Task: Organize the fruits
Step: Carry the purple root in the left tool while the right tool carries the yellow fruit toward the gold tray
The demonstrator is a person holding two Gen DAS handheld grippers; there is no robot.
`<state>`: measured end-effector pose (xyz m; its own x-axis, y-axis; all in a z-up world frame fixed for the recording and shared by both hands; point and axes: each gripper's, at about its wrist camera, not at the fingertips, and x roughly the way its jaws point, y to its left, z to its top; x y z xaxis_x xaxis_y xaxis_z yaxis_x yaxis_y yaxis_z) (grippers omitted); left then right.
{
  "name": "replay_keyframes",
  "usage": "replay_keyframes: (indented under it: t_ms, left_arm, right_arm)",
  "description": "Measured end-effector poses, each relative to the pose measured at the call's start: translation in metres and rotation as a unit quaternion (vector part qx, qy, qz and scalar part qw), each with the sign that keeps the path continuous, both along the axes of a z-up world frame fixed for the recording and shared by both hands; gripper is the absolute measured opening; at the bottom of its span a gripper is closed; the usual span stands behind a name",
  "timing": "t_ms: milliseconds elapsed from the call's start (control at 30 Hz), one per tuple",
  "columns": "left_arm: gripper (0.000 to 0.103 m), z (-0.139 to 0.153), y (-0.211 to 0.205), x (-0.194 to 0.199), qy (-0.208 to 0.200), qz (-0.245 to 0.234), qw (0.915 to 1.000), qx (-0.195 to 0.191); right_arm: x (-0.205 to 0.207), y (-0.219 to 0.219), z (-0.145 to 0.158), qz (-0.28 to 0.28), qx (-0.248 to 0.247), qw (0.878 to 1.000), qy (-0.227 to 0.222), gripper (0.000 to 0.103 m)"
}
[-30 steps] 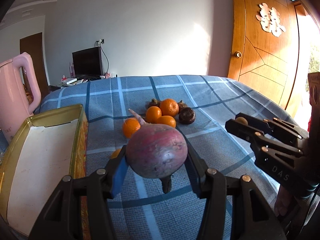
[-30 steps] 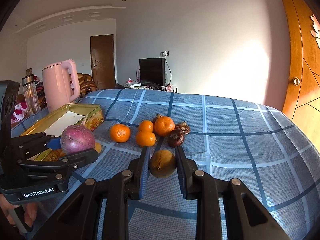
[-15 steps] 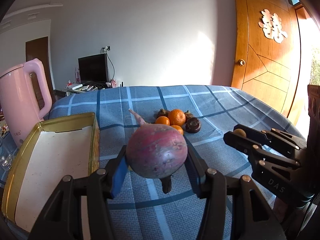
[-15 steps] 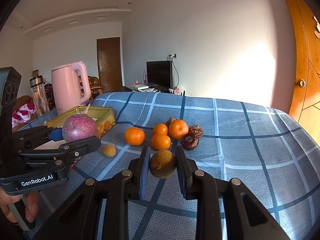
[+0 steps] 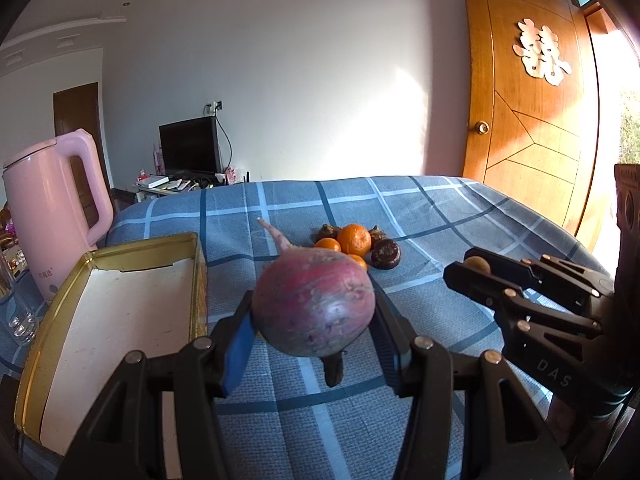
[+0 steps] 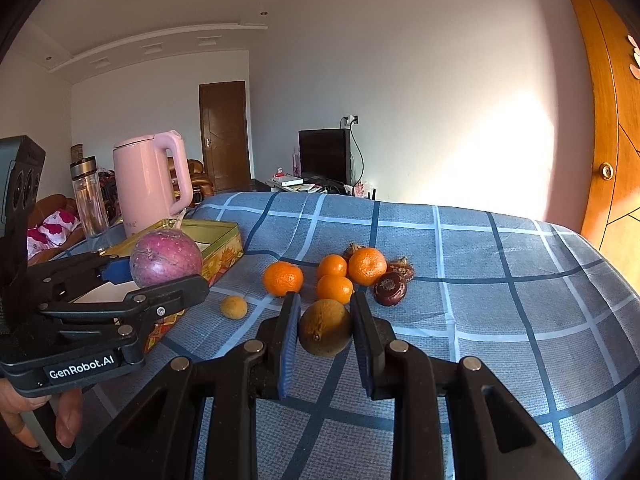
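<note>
**Left wrist view.** The left gripper is clamped on a purple-red radish, its pale root tip pointing far and left. Against the views of a second ago, the grip is unchanged; what has changed is the framing: the gold tin at left now shows more of its white floor and its far rim, the kettle stands fully in view at far left, and the fruit pile sits farther off, partly hidden behind the radish. The radish hangs clear of the blue checked cloth, just right of the tin's right wall and not yet over it. The right gripper enters from the right with a small brownish fruit visible at its tip.

**Right wrist view.** The right gripper is closed narrowly on a brownish-yellow fruit, as before, held above the cloth near the four oranges and the dark fruits. A small yellow fruit, hidden a second ago, now lies uncovered on the cloth between the tin and the pile. The left gripper carries the radish just in front of the tin.

**Reading.** Both loads appear lifted and secure; the tin looks the likely destination, with most fruit left to move.
</note>
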<state>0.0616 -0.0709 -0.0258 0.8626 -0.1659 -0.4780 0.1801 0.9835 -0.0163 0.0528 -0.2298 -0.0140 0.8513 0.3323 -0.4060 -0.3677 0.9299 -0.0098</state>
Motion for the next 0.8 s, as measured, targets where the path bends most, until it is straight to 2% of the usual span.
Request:
replay_keyframes:
  t_ms: [800]
  left_arm:
    - [0.056, 0.012, 0.014, -0.018, -0.028, 0.015, 0.9995, 0.007]
  right_arm:
    - [-0.012, 0.019, 0.012, 0.022, 0.005, 0.999, -0.024, 0.027]
